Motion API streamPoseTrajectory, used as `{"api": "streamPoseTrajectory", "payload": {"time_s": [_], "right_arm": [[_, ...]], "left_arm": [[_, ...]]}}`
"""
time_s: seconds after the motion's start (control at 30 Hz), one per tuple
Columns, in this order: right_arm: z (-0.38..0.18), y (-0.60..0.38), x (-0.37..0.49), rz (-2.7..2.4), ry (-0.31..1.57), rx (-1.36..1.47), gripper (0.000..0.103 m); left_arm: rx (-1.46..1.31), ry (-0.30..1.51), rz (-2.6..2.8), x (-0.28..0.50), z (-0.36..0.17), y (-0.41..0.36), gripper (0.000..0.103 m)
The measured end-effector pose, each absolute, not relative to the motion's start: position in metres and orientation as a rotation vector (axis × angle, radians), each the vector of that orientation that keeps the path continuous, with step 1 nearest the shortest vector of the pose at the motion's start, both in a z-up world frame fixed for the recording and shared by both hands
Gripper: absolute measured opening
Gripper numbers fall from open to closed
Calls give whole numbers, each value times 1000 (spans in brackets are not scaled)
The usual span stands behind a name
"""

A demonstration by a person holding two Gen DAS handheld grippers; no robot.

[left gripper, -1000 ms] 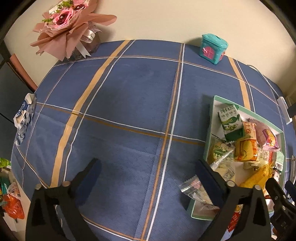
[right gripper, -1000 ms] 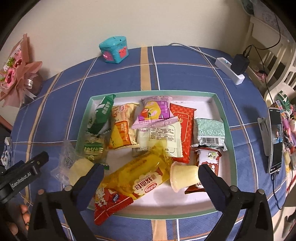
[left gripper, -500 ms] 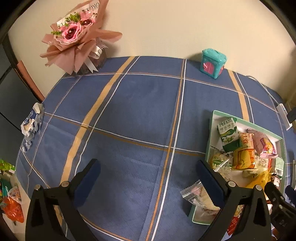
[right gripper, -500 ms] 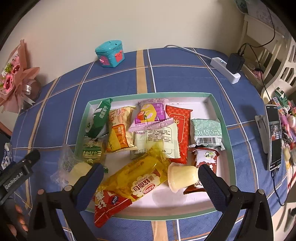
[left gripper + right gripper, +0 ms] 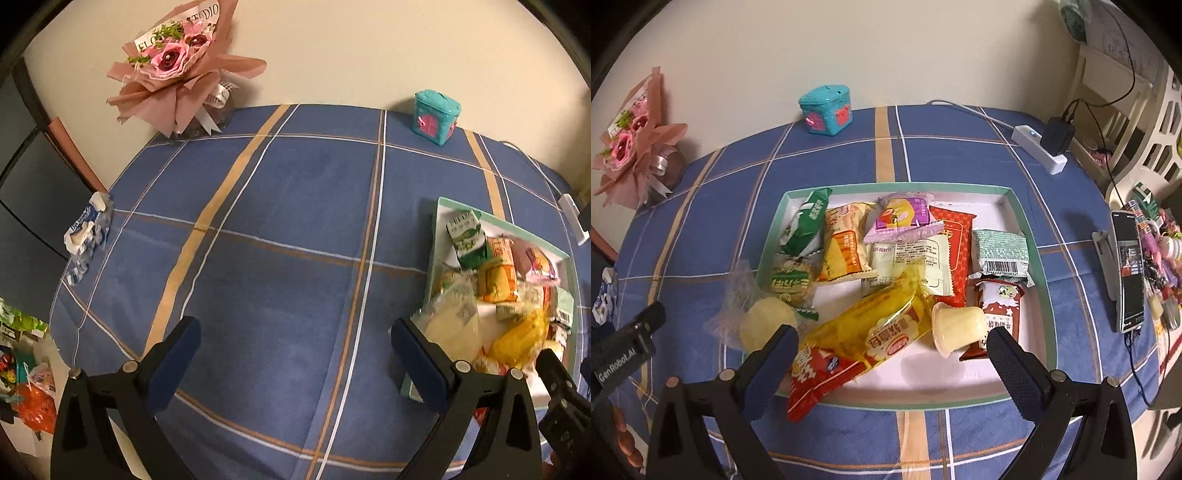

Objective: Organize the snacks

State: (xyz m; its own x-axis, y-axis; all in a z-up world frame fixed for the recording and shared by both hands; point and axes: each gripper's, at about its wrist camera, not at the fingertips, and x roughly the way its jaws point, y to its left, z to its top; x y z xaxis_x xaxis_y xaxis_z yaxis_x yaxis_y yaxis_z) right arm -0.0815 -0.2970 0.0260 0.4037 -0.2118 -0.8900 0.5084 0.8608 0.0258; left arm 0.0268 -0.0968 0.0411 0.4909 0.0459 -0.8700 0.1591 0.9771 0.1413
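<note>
While both claws hang wide apart and empty, left gripper [image 5: 295,345] sits over bare cloth [image 5: 288,206], right gripper [image 5: 892,345] over the tray [image 5: 1030,236]. Snacks [image 5: 886,254] piled in tray; clear bag [image 5: 757,306] hangs over its left rim.

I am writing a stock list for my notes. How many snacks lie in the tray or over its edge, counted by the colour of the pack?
Green packs: 3
Yellow or orange packs: 2
Red packs: 2
Purple pack: 1
White pack: 1
Clear bag: 1
Pudding cup: 1
Total: 11
</note>
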Motion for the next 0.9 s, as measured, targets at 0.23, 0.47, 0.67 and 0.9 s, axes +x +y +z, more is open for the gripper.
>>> {"api": "streamPoseTrajectory", "payload": {"time_s": [0.23,0.47,0.67,0.9], "right_arm": [[33,-286,-99,-465,1040,302,103],[33,-281,-116,-474,1044,295,103],[28,-276,-126,-467,1065,301,103],[25,-270,-134,-458,1071,297,103]], "left_arm": [[202,1046,-94,11,49,-88,102],[214,1086,-142,-3,42,-88,102],[198,1161,-175,-10,30,-84,102],[194,1174,-200,-19,26,-76,102]]}}
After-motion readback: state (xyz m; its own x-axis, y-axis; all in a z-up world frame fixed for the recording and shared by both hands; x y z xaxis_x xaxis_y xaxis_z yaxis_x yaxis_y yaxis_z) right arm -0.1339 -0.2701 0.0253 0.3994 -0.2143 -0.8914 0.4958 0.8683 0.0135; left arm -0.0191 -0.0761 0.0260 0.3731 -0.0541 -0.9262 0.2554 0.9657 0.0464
